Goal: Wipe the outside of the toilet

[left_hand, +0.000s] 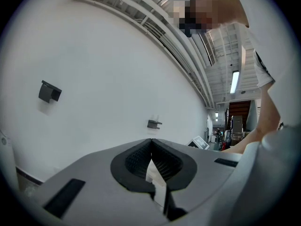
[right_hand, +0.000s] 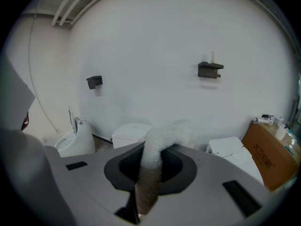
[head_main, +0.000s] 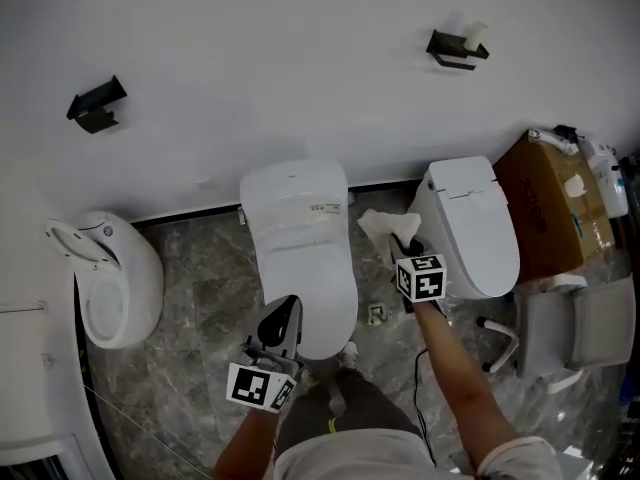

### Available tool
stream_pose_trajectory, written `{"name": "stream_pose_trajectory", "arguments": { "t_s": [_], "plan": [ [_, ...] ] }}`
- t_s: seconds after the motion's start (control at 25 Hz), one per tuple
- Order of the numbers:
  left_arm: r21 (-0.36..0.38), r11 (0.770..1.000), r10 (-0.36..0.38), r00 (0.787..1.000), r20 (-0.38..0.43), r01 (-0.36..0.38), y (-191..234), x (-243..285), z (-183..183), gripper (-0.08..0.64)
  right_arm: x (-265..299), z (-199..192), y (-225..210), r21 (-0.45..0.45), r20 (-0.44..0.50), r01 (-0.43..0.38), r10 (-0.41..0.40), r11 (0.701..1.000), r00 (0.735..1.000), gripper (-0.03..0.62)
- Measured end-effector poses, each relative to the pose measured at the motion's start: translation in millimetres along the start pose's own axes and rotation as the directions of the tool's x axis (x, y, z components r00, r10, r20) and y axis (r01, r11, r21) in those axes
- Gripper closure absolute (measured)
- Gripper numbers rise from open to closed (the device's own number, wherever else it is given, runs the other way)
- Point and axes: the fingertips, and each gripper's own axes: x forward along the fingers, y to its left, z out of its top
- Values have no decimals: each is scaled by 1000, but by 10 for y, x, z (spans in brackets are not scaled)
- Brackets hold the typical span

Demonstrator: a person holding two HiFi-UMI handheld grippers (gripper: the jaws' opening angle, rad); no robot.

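Across the upper half of the head view runs the white wall (head_main: 300,58), w/ grey marble floor (head_main: 200,298) below it. At ctr frame stands the middle toilet (head_main: 300,238), lid down. Right of ctr is a second toilet (head_main: 475,223), and at far left a rounder third one (head_main: 115,283). A cardboard box (head_main: 550,203) and a grey chair (head_main: 580,328) crowd the right edge.

The cloth (head_main: 378,226), white and fluffy, hangs over the gap btwn the middle toilet and the second toilet, apparently touching neither. The right gripper (head_main: 400,241) pinches it. In that gripper's own view the fabric is clamped btwn the jaws, w/ most of it flopping over the top. The left gripper (head_main: 283,313) hovers above the front of the middle toilet at lower ctr, jaws pressed together, nothing held.

Risks, as I read them:
- Only a narrow part of the cloth is clamped, so drag on the porcelain could tug it free and leave bare jaws scraping the glaze.
- The gap btwn the two toilets looks tight, so the gripper body or forearm could knock either side.
- I can't tell which toilet is meant, so the wrong one might get wiped.
- The loose flap could brush the floor, pick up grit and smear it.
- The thin cable (head_main: 418,378) by the feet, lower ctr, could snag a step.
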Motion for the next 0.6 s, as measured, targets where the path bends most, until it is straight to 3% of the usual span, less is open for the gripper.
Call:
{"name": "stream_pose_trajectory", "arguments": {
  "t_s": [0.2,0.44,0.6],
  "plan": [
    [22,1000,4,1000,22,-5,-83,-160,379,542,-505,425,215,-27,62,-35,37,999,997,522],
    [32,999,21,999,48,-22,-147,-283,669,541,-962,932,556,-111,151,-93,110,989,982,522],
    [40,999,23,997,72,-26,-196,-366,866,543,-1241,1265,726,-189,213,-87,127,978,969,522]
  ]
}}
